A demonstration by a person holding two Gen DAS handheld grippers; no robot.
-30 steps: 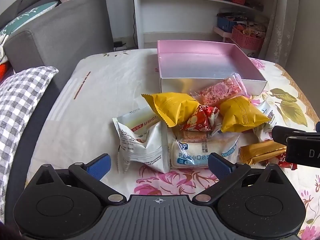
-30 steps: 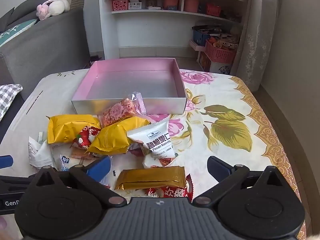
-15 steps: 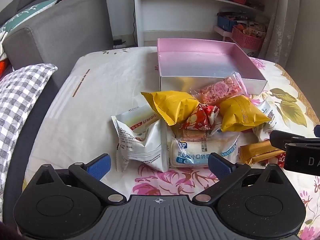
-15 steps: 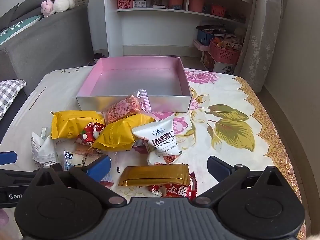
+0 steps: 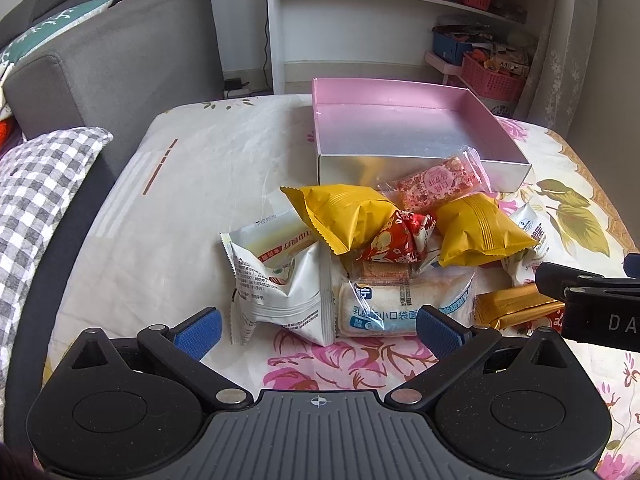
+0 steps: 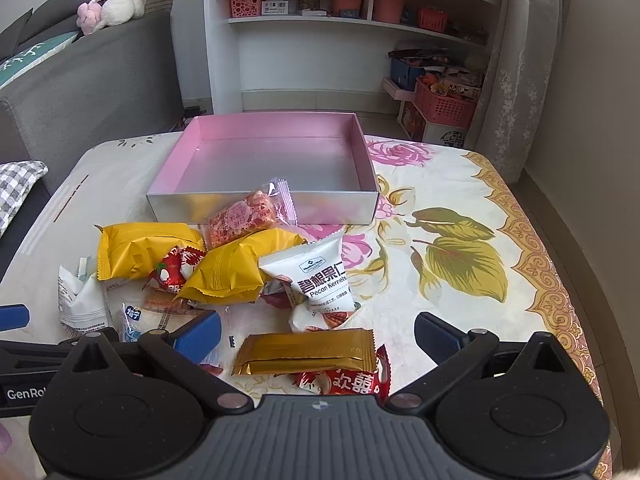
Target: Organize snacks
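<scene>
A pile of snack packets lies in front of an empty pink box [image 5: 404, 100] [image 6: 272, 136]. In the left wrist view my left gripper [image 5: 318, 326] is open, just short of a white packet [image 5: 280, 284] and a clear bread packet [image 5: 404, 300]. Two yellow packets [image 5: 340, 216] [image 5: 480, 228], a small red packet [image 5: 400, 238] and a pink bar [image 5: 434, 184] lie behind them. My right gripper [image 6: 318, 330] is open over a gold bar [image 6: 308, 350], with a red packet [image 6: 352, 380] under it and a white pecan packet [image 6: 324, 276] beyond it.
The snacks lie on a floral tablecloth [image 6: 460, 264]. A grey sofa [image 5: 112, 52] with a checked cushion [image 5: 36, 200] stands at the left. A white shelf unit [image 6: 352, 32] and pink baskets [image 6: 444, 106] stand behind the table.
Both grippers have risen and drawn back slightly, so the box and snacks sit a little lower in view. No snack has moved.
</scene>
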